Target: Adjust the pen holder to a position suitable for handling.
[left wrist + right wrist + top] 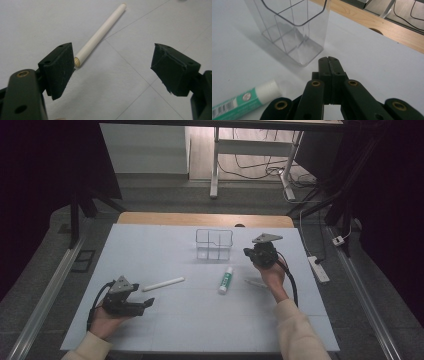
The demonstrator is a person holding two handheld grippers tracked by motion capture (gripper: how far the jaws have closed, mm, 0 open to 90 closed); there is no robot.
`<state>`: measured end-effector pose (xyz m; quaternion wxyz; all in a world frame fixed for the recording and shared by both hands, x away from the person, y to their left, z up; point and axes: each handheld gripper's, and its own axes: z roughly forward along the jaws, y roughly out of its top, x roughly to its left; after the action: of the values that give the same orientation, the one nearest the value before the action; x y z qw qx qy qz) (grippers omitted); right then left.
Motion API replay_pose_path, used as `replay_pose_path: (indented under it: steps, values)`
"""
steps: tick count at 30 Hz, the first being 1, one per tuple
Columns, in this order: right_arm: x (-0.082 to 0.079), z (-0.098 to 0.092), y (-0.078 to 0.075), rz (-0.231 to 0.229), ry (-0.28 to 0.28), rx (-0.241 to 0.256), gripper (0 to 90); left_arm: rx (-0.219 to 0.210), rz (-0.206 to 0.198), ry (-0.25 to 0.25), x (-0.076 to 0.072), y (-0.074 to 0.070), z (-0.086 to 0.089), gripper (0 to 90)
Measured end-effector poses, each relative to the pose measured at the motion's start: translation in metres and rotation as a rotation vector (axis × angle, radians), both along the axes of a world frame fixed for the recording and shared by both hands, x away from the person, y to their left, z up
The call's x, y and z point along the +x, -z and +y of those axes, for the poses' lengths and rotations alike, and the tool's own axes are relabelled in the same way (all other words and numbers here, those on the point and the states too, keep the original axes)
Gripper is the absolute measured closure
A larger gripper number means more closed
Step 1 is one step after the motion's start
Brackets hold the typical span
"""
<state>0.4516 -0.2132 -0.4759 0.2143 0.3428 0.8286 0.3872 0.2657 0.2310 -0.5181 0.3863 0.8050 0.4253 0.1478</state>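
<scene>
Right now my left gripper has its fingers spread wide and empty, low over the surface near its front-left corner, and the white stick is what I am reaching for. It lies flat, its near end just beside my left-hand pad in the left gripper view, not yet between the two, and its length runs away toward the middle of the surface. From the high view the white stick sits left of centre, apart from everything else.

I judge it light and stiff, a thin round rod, perhaps paper-wrapped or plastic; I cannot tell which. Being round and smooth it will likely roll or squirt out if I pinch it off-centre. I would take it across its width near the middle of its length, pads square to it, so that it does not tip once lifted.

My right gripper has its fingers clenched on nothing, raised toward the back-right of the surface beside the clear divided holder. The green-and-white tube lies between the holder and the front edge.
</scene>
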Motion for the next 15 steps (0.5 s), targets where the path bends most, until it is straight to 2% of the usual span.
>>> replay_pose_path:
  steps: [2,4,5,9,15]
  values:
    - [-0.002,-0.002,-0.001,0.001,-0.005,0.001,87.5,0.0,0.0,0.001,0.0,0.0,0.0,18.8]
    - [-0.008,-0.009,-0.002,0.014,-0.027,0.009,78.7,0.002,0.0,0.002,0.0,0.0,0.0,18.8]
    - [-0.008,-0.009,-0.002,0.014,-0.027,0.009,78.7,0.002,0.0,0.002,0.0,0.0,0.0,18.8]
    - [-0.017,-0.018,-0.006,0.017,-0.054,0.016,65.3,0.002,0.0,0.002,0.0,0.0,0.0,18.8]
    - [-0.023,-0.024,-0.01,0.023,-0.087,0.018,57.4,0.003,-0.004,0.003,-0.001,0.0,-0.001,18.8]
